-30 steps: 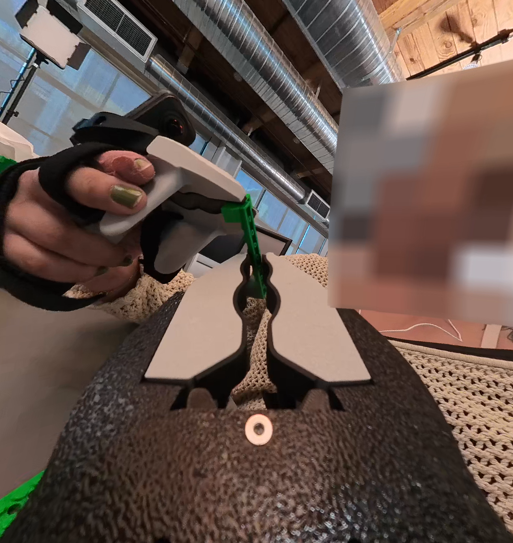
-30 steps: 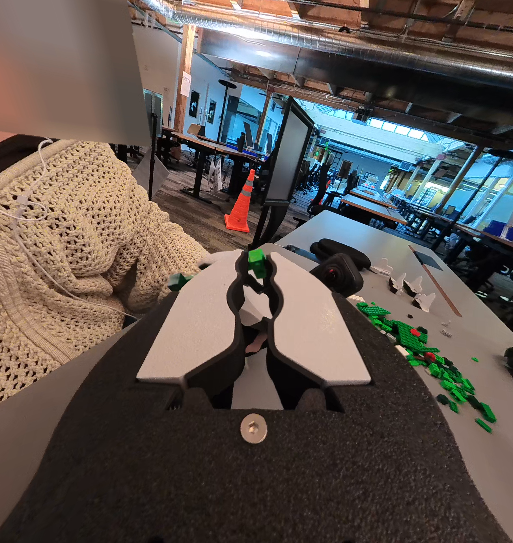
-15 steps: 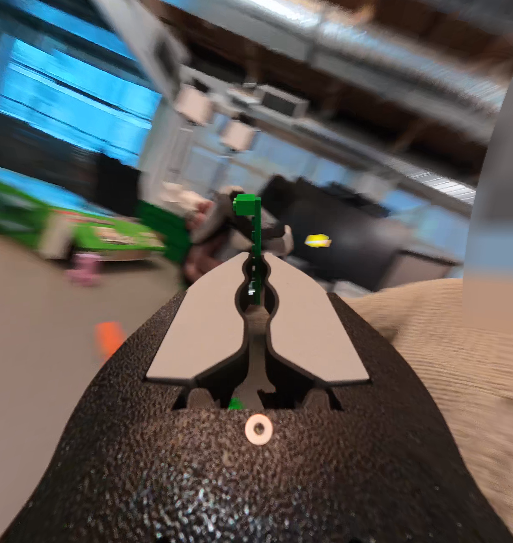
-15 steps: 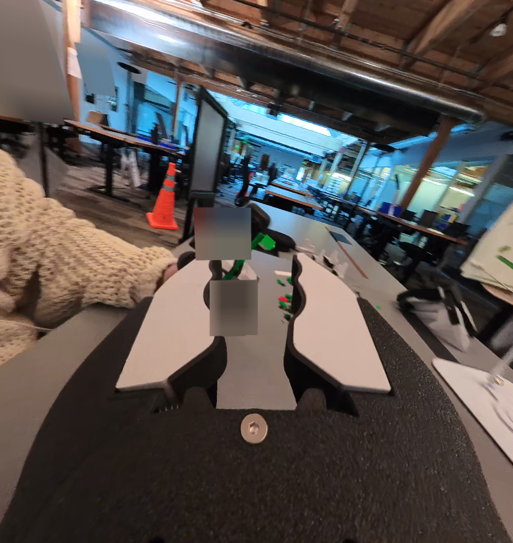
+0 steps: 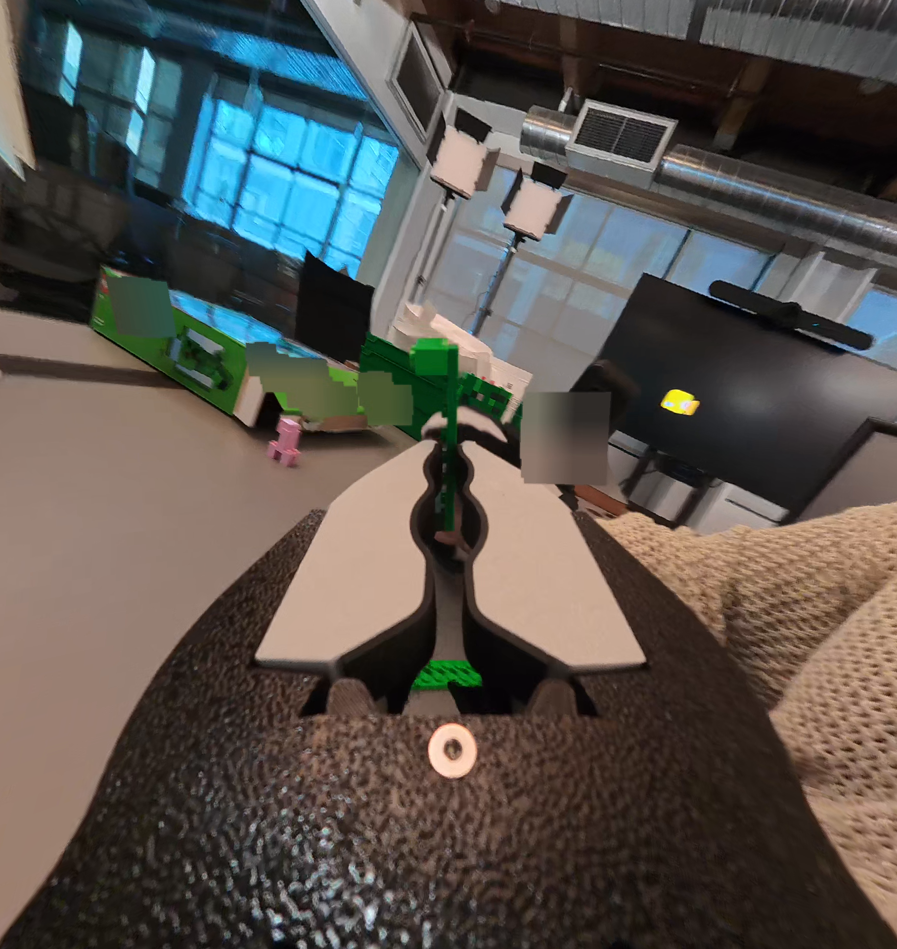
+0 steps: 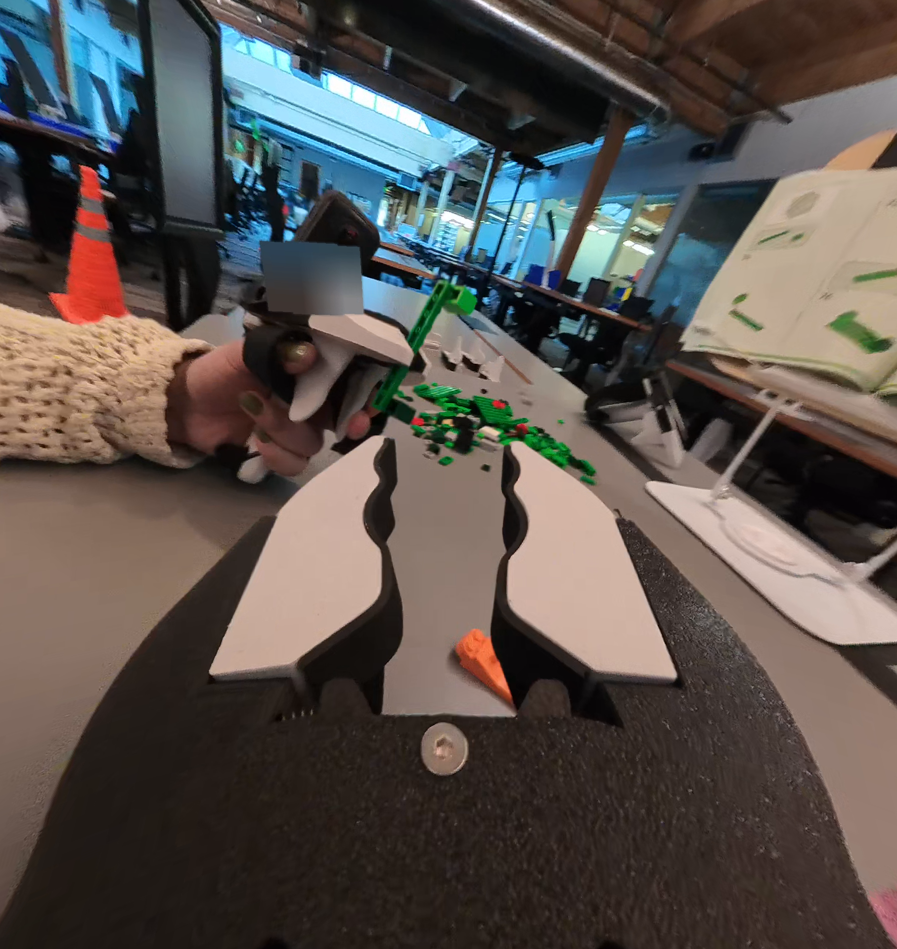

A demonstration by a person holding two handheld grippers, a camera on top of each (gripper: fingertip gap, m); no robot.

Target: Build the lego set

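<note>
My left gripper (image 5: 447,454) is shut on a long green lego strip (image 5: 449,411) that stands upright between its fingertips, with a small green brick at its top end. The same gripper (image 6: 410,359) and strip (image 6: 421,328) show in the right wrist view, held by a hand above the grey table. My right gripper (image 6: 446,452) is open and empty, its jaws wide apart over the table. A pile of loose green, red and black lego pieces (image 6: 487,426) lies just beyond its fingertips. An orange sloped brick (image 6: 480,667) lies on the table between its fingers.
A green lego box (image 5: 189,349) and a small pink figure (image 5: 284,441) sit on the grey table (image 5: 102,513) at the left. An open instruction booklet (image 6: 816,287) stands on a white stand (image 6: 775,565) at the right. A green plate (image 5: 446,678) lies below my left gripper. A knitted sleeve (image 5: 796,616) is at the right. My right fingertips sit around 5 cm from my left ones.
My right gripper has let go of the small green brick, opened and drawn back toward the loose pieces. My left gripper has swung from facing the person toward the table, still holding the strip.
</note>
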